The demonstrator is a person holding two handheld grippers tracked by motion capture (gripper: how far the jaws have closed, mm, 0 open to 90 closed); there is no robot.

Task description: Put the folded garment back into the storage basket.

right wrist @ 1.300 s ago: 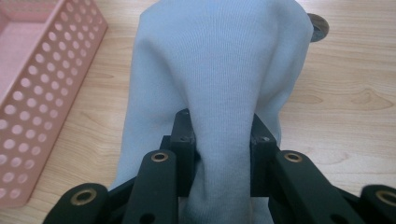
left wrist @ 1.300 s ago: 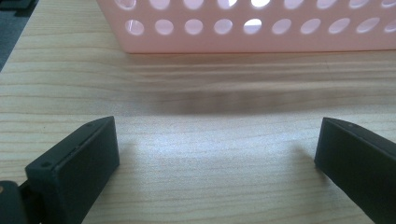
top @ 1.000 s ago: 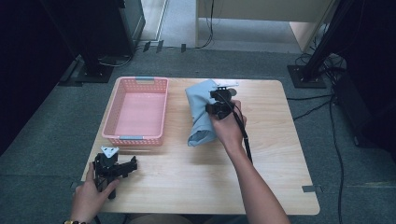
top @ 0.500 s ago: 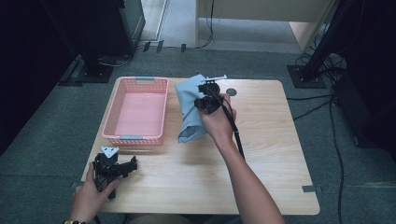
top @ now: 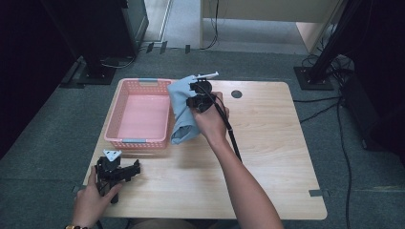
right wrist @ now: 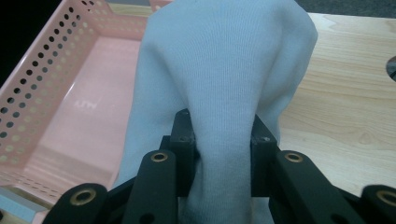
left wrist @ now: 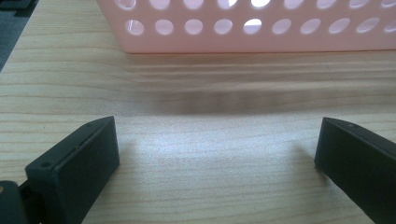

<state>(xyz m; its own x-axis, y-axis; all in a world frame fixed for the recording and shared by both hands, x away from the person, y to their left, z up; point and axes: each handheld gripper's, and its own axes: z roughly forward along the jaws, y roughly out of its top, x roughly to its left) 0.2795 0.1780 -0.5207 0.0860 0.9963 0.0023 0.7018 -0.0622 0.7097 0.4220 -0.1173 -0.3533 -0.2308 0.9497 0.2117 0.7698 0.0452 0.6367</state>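
Right hand-held gripper point(top: 197, 94): clenched on a fold of the blue cloth point(top: 184, 109), lifted near the far edge of the tabletop point(top: 267, 157)
Cloth: hangs from the jaws, draped over the right rim of the pink basket point(top: 138, 112), lower end near the tabletop
Left hand-held gripper point(top: 117, 171): released, jaws wide apart, resting at the near left corner, just short of the basket's near wall
Progress: cloth picked up and brought to the basket; judged left to do is carrying it fully over and letting go inside
Basket: empty inside
Writing: faint embossed mark on the basket floor, too small to read
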